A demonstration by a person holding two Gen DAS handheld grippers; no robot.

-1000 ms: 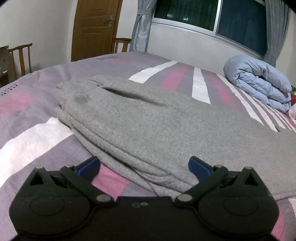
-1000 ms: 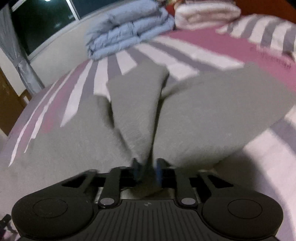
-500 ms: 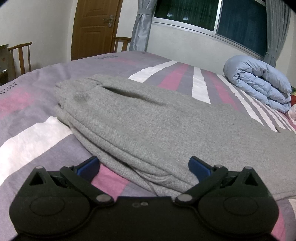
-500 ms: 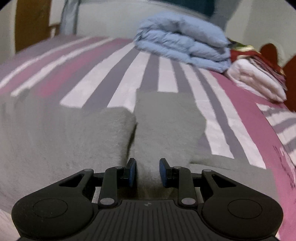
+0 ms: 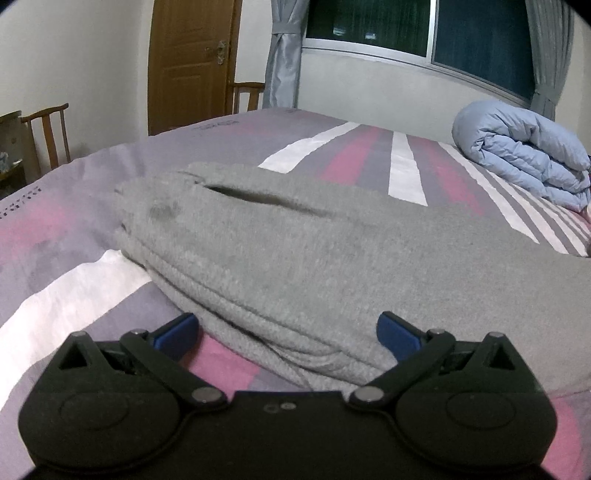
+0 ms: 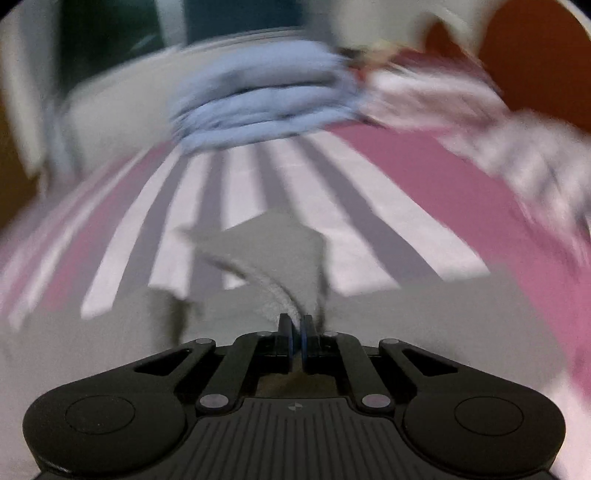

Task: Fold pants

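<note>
my right gripper [image 6: 295, 332] is clamped on the pants [image 5: 314, 258] hem, legs stretching leftward toward my wide-open left gripper [image 5: 288, 332].

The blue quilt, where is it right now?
The folded blue quilt lies at the far right of the bed in the left wrist view, under the window, beyond the grey pants.
</note>
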